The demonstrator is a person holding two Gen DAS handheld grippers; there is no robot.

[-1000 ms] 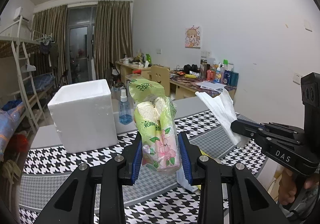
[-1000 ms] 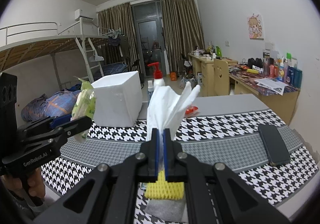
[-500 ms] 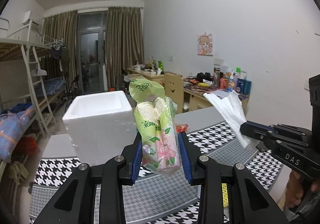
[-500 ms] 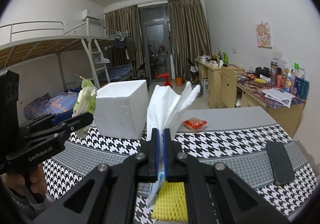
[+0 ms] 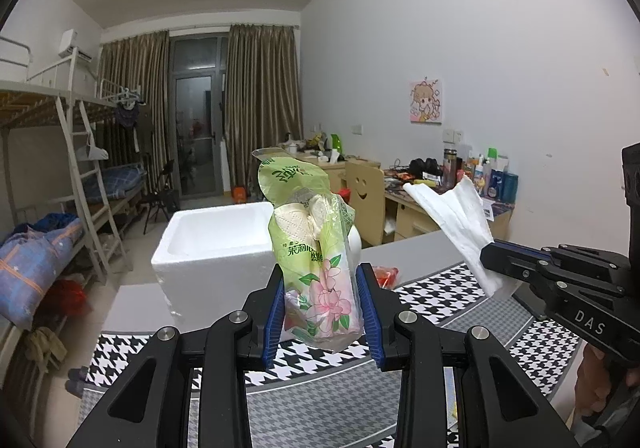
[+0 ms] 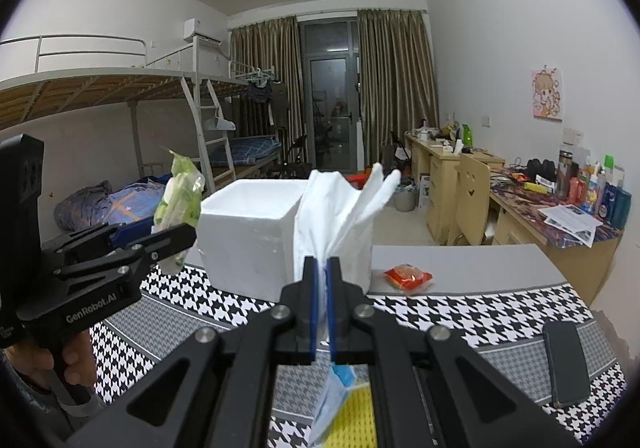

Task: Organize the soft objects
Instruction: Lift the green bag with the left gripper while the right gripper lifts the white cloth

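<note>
My left gripper [image 5: 322,308] is shut on a green tissue pack [image 5: 316,268] with a pink flower print, held upright above the houndstooth table [image 5: 460,288]. The same tissue pack [image 6: 180,204] shows at the left of the right wrist view. My right gripper [image 6: 320,276] is shut on a bunch of white tissue paper [image 6: 336,208] that fans upward. That white tissue paper [image 5: 456,220] also appears at the right of the left wrist view. A white foam box [image 5: 216,248], open at the top, stands on the table just beyond both grippers. The foam box [image 6: 260,236] sits behind the white tissue.
A red snack packet [image 6: 408,275] lies right of the foam box. A black phone [image 6: 566,360] rests near the table's right edge. A yellow foam net [image 6: 360,412] and a blue-white wrapper [image 6: 334,392] lie under my right gripper. Bunk beds stand left, cluttered desks right.
Both grippers have risen with their loads and drawn closer to the foam box, whose open top now shows. The spray bottles behind it have dropped out of sight.
</note>
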